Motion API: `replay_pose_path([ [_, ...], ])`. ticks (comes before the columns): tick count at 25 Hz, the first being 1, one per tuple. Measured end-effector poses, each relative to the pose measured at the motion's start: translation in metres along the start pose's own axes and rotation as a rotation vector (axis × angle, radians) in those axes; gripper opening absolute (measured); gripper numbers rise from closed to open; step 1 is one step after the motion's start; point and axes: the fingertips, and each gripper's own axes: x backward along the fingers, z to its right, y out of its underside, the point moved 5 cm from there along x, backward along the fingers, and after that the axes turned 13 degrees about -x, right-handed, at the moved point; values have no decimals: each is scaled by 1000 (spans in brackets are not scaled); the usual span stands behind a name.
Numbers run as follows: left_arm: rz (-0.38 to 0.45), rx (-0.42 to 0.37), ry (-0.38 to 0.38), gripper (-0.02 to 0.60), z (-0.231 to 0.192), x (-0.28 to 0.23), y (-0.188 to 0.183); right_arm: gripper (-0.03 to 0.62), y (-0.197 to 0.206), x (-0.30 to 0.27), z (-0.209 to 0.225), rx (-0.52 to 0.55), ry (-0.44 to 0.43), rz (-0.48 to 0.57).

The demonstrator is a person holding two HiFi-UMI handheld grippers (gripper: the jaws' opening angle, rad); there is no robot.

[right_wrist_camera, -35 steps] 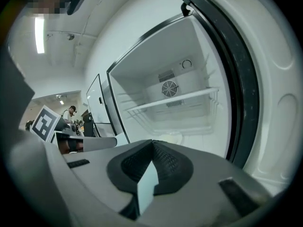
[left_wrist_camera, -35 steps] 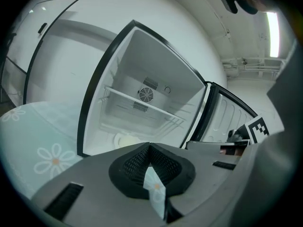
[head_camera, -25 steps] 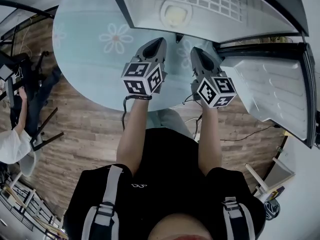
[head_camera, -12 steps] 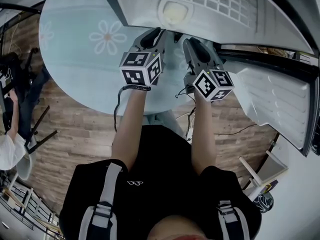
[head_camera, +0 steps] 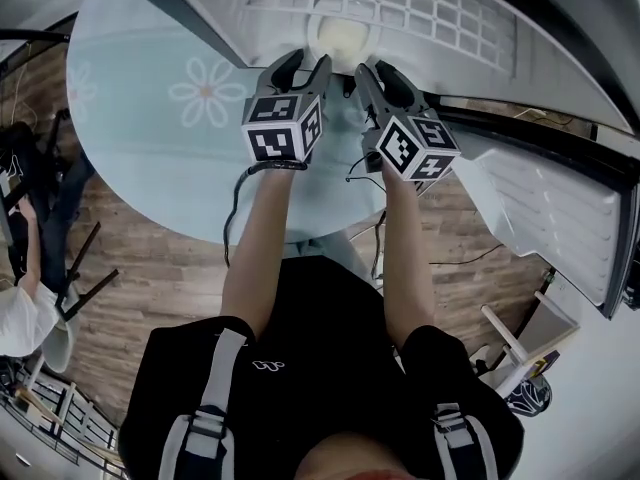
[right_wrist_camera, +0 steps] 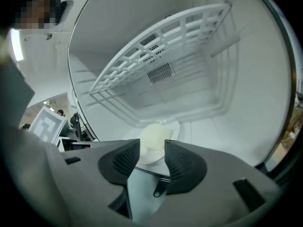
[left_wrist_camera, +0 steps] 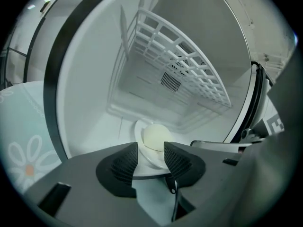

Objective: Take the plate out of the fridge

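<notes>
Both pairs of jaws have just been opening. The left gripper [head_camera: 305, 64] now stands spread wide and the right gripper [head_camera: 378, 72] nearly as wide, with nothing clamped in either. Set against the head view of a second ago, both have gone forward and down, from over the bench [head_camera: 170, 158] to the mouth of the fridge [left_wrist_camera: 94, 79]. The plate [left_wrist_camera: 138, 133] lies on the floor of the fridge just ahead of both sets of tips, below the wire shelf [left_wrist_camera: 189, 74], carrying a pale round lump [left_wrist_camera: 155, 136]. It shows through each gap, but no pad touches it. We judge the reach nearly done and the grasp being readied, the plate untaken and fully inside. The near rim must be caught and kept level, or the lump may roll.
</notes>
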Motion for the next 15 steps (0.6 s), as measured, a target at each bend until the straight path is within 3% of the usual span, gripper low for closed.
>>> replay_pose_path([
  [6, -33, -30, -50, 186, -10, -16, -1, 167, 2, -20, 11, 1, 76, -17],
  [15, -68, 7, 8, 186, -7, -32, 2, 167, 1, -36, 24, -24, 125, -31],
])
